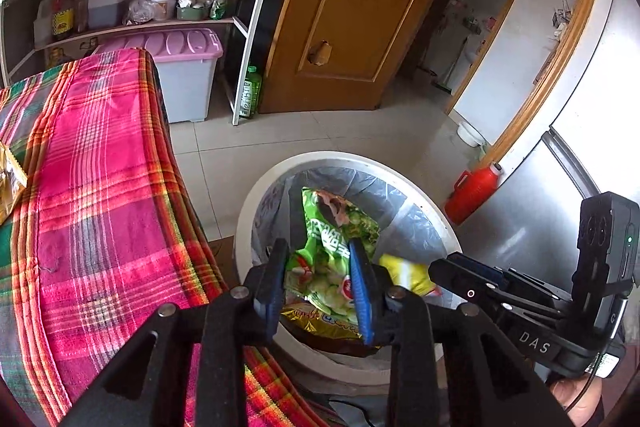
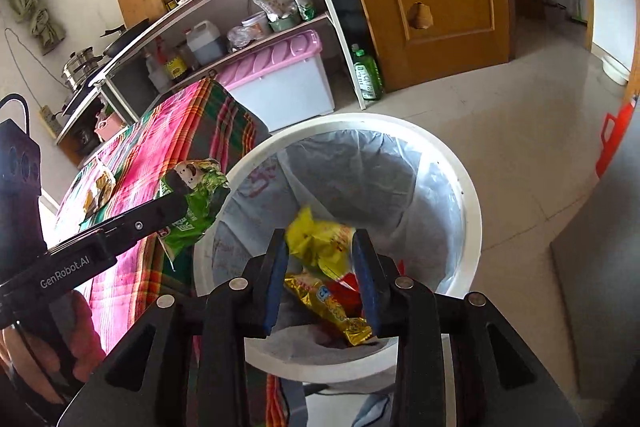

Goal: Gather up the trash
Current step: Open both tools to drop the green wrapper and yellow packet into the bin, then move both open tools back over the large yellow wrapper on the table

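Over the white bin (image 1: 400,169) beside the table's edge, we're at the drop-off step of the trash run. Biggest thing first: the table in its pink plaid cloth (image 1: 100,187), with the lined bin on the floor just off its corner. A golden wrapper (image 1: 10,183) lies near the cloth's far left edge, so we figure that one's next.

Both claws hang above the bin's mouth, tilted down. Our left gripper (image 1: 320,287) has the green snack bag (image 1: 336,227) between its blue pads, jaws parted partway; whether the pads actually press on it, we honestly can't tell. The right gripper (image 2: 322,275) looks like it's letting go: the yellow wrapper (image 2: 320,239) sits blurred between its parted jaws, apparently loose and dropping toward the gold packet (image 2: 332,311) already lying in the liner.

Next move, we reckon: spread the left jaws wider so the green bag falls inside the rim, then pull both claws clear and head back for that golden wrapper.
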Action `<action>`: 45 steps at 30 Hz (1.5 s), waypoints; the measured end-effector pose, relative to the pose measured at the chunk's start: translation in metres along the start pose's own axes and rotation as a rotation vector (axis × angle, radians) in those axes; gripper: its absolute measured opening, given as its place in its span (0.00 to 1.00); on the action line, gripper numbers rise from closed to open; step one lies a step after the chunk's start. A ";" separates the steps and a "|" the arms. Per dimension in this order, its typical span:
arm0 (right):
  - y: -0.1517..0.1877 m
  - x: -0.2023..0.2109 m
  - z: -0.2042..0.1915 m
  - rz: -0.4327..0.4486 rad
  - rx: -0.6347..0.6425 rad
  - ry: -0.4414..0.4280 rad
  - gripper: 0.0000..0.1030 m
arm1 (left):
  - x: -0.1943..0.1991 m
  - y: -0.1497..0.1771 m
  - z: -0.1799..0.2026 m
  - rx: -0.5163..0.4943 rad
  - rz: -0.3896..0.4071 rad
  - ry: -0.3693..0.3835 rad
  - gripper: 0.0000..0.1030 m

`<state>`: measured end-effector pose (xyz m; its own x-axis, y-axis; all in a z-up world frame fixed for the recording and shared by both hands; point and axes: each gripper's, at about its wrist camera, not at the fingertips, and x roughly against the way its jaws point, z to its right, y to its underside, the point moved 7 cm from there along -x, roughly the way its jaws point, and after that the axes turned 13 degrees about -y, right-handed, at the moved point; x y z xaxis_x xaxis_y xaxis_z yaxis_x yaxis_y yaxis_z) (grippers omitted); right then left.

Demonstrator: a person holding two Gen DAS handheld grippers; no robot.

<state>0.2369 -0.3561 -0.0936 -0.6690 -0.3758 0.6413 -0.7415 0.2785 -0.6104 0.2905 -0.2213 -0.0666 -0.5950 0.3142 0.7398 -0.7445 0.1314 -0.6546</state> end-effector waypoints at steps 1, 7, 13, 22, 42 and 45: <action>0.000 0.000 0.000 0.002 -0.001 -0.001 0.40 | 0.000 0.000 0.000 0.003 0.000 0.004 0.40; -0.002 0.005 -0.004 0.014 0.015 -0.002 0.43 | 0.003 -0.001 -0.004 0.018 0.008 0.008 0.45; -0.004 0.018 -0.019 0.042 0.039 -0.027 0.43 | 0.022 0.000 -0.010 0.027 0.048 0.011 0.45; -0.003 0.030 -0.061 0.067 0.109 -0.100 0.43 | 0.068 0.003 -0.035 0.064 0.131 -0.018 0.45; 0.013 0.016 -0.167 0.036 0.264 -0.251 0.43 | 0.131 0.026 -0.127 0.165 0.229 -0.147 0.45; 0.015 0.013 -0.180 0.038 0.290 -0.268 0.43 | 0.138 0.030 -0.137 0.174 0.240 -0.168 0.45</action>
<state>0.2078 -0.1975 -0.0102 -0.6303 -0.5981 0.4951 -0.6459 0.0500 -0.7618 0.2280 -0.0449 -0.0052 -0.7902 0.1553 0.5928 -0.6093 -0.0948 -0.7873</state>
